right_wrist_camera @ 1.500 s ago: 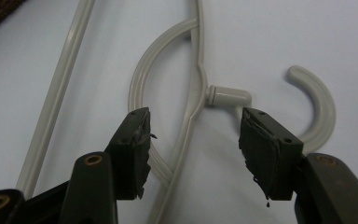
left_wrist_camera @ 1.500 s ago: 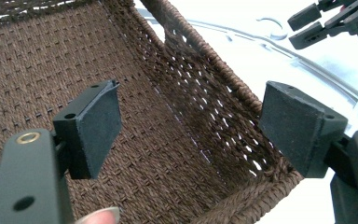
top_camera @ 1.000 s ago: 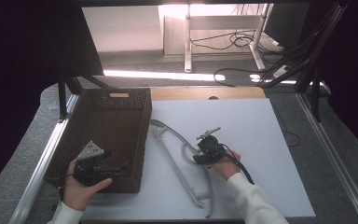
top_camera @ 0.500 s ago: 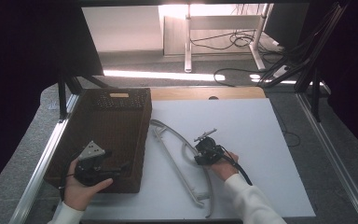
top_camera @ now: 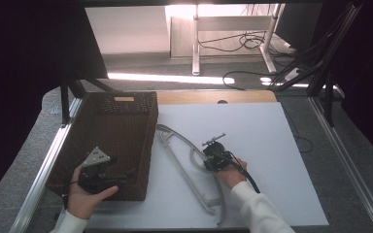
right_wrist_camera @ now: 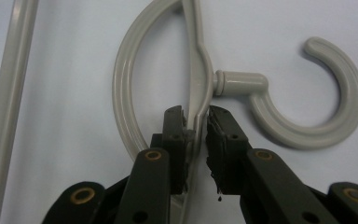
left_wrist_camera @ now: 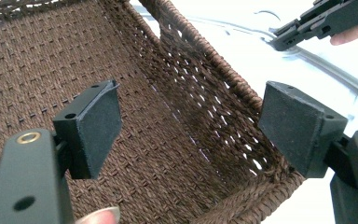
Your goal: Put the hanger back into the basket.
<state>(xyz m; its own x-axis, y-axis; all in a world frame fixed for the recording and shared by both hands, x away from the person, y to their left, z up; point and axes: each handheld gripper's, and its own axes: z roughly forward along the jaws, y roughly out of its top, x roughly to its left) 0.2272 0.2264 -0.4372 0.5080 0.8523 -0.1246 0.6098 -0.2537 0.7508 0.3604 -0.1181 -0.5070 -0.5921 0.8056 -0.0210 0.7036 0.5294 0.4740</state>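
A grey plastic clothes hanger (top_camera: 186,171) lies flat on the white board, its hook (right_wrist_camera: 340,116) off to one side. My right gripper (top_camera: 207,160) has just been closing. Its pads now pinch the hanger's (right_wrist_camera: 200,74) upper bar just below the hook's neck, so my right gripper (right_wrist_camera: 196,122) is shut on it. A brown wicker basket (top_camera: 124,99) stands at the left. My left gripper (top_camera: 126,177) hovers over its near right corner. In the left gripper view my left gripper (left_wrist_camera: 191,121) is wide open with nothing between its jaws, above the basket's woven wall (left_wrist_camera: 191,37).
The white board (top_camera: 252,131) covers the table's middle and right. Metal rails (top_camera: 53,150) run along both sides of the table. Desk legs and cables (top_camera: 243,43) sit on the floor beyond the far edge. The right gripper's tip (left_wrist_camera: 284,39) shows past the basket's rim.
Both hands stay in place. The right gripper's jaws have drawn in on the hanger's bar.
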